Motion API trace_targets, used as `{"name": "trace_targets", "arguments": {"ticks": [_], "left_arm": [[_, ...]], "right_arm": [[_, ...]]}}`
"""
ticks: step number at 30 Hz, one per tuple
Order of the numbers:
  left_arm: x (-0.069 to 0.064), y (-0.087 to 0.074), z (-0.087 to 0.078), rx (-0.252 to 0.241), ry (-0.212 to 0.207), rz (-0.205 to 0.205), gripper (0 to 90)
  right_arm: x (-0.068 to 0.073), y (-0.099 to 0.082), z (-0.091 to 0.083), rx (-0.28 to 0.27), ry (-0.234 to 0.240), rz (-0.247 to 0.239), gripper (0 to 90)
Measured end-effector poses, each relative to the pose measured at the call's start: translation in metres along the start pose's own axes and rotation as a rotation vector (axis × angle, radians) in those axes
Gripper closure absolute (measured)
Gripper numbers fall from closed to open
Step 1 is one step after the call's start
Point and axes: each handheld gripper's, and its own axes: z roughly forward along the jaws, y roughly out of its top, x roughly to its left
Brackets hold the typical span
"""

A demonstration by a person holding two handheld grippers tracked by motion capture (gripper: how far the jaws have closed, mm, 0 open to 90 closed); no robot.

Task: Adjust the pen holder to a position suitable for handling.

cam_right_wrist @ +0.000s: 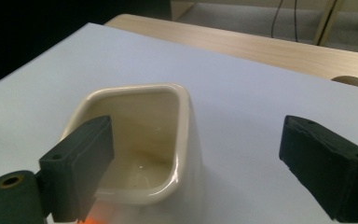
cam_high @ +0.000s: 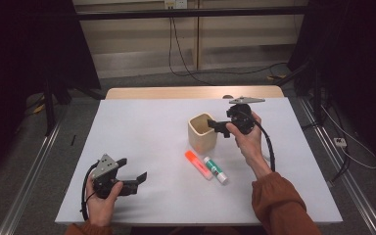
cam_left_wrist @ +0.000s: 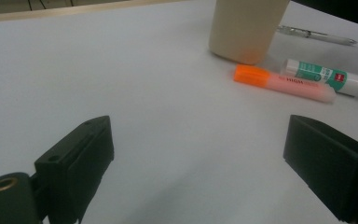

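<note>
Black pads of the right tool (cam_right_wrist: 193, 172) stand wide, empty, over the cream cup (cam_right_wrist: 140, 140) upright mid-worktop (cam_high: 142, 142). Glazed, stiff and likely slippery, breakable; pinch 1 wall at its rim. Left tool (cam_high: 129, 180) rests open, empty.

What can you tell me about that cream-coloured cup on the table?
The cup is a glossy cream holder, ceramic by its look, with a rounded-square mouth, a thick smooth rim and no handle in sight. It stands upright on the white table, near the middle. Its inside looks empty as far as can be seen. The orange highlighter lies just in front of its base. The right gripper, jaws open, hovers at its rim without gripping it.
</note>
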Motion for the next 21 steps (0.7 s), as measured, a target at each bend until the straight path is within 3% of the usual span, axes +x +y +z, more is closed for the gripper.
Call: {"name": "trace_targets", "arguments": {"ticks": [4, 8, 12, 17, 21], "left_arm": [[-0.001, 0.000, 0.001, 0.003, -0.002, 0.002, 8.3], [-0.003, 0.001, 0.001, 0.000, 0.003, 0.017, 8.3], [-0.004, 0.002, 0.000, -0.004, 0.005, 0.023, 8.3], [-0.004, 0.002, 0.000, -0.003, 0.001, 0.023, 8.3], [-0.003, 0.001, 0.000, 0.000, 0.003, 0.025, 8.3]], "right_arm": [[0.001, -0.006, -0.015, -0.042, 0.004, -0.010, 7.8], [0.001, -0.016, -0.027, -0.040, -0.017, -0.029, 10.1], [0.000, -0.025, -0.036, -0.033, -0.016, -0.039, 9.3], [-0.002, -0.037, -0.044, -0.035, -0.044, -0.035, 3.3], [-0.004, -0.042, -0.052, -0.041, -0.071, -0.039, 4.9]]}}
